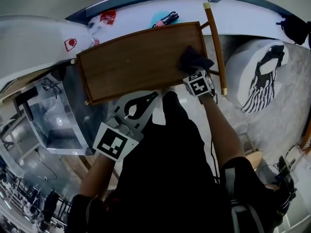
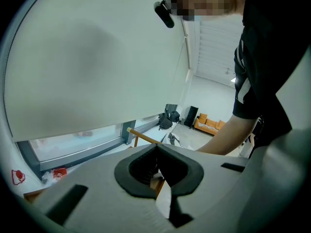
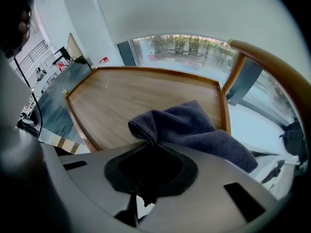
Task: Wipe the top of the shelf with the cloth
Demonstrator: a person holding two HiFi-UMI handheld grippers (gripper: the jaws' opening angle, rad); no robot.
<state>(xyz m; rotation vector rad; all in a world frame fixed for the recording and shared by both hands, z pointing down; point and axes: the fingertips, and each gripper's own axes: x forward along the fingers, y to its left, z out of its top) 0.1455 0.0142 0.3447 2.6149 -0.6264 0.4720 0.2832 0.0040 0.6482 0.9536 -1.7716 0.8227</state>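
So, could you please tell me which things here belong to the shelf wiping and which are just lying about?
In the job:
shelf top
dark cloth, at its right end
right gripper, jaws shut on the cloth

Just lying about:
red packet and blue item on the white ledge
striped bag
clear box
left gripper, jaws shut, empty

The cloth (image 1: 194, 58) lies on the shelf top (image 1: 136, 62) at its right end, just inside the side rail (image 1: 216, 42). The right gripper (image 1: 193, 71) sits at the cloth's near edge. The left gripper (image 1: 146, 101) hangs just before the shelf's front edge. A window ledge (image 1: 146, 8) runs behind.
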